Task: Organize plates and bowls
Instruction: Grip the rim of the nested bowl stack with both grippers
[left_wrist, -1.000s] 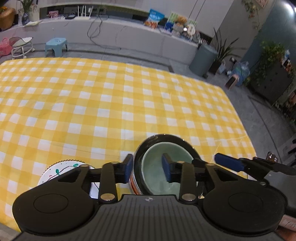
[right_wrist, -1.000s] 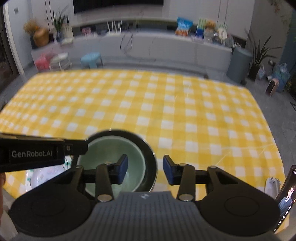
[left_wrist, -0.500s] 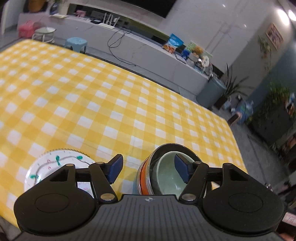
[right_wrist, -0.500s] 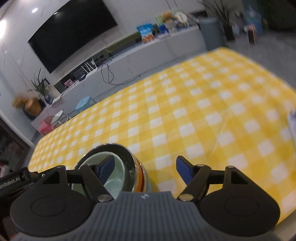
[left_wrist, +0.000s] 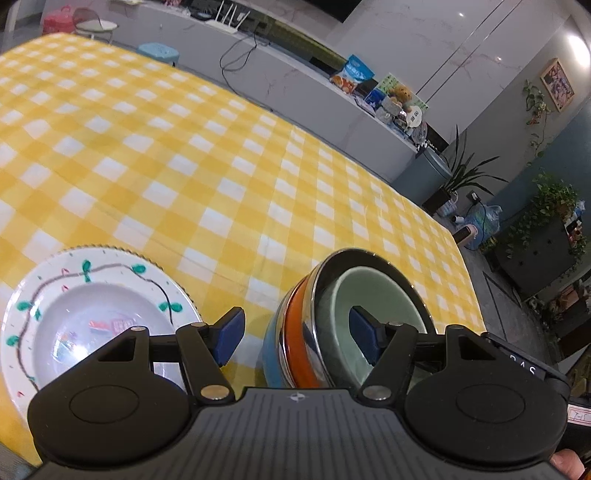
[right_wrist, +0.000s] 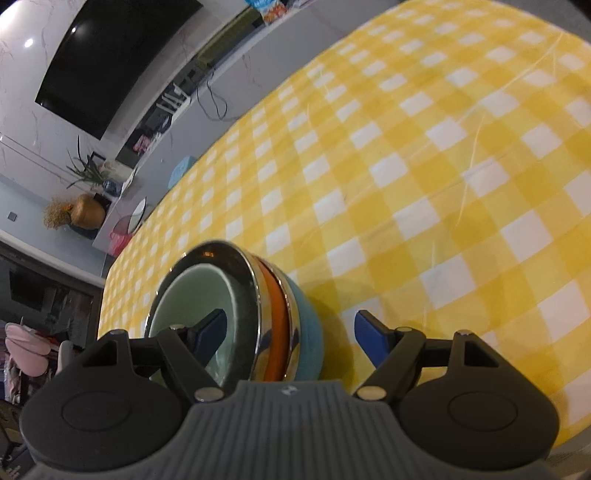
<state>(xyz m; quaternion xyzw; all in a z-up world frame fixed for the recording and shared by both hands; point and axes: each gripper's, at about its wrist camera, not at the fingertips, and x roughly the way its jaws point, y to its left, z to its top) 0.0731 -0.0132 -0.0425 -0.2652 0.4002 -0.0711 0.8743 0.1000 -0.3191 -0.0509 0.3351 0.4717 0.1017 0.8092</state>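
A stack of nested bowls (left_wrist: 314, 325) stands near the table's front edge: blue at the bottom, then orange, a shiny metal one and a pale green bowl (left_wrist: 373, 295) inside. It also shows in the right wrist view (right_wrist: 280, 325). My left gripper (left_wrist: 295, 338) is open, its fingers either side of the stack's left rim, not touching. My right gripper (right_wrist: 288, 332) is open, its fingers either side of the stack's right rim. A white plate (left_wrist: 92, 306) with green leaf marks lies left of the stack.
The table wears a yellow and white checked cloth (left_wrist: 221, 166) that also shows in the right wrist view (right_wrist: 443, 166). A low grey counter (left_wrist: 295, 85) with packets runs behind the table. Plants and a dark cabinet (left_wrist: 535, 251) stand to the right.
Both grippers opened wide and drew back and tilted. The bowl stack stays on the table. The plate shows more fully at left.
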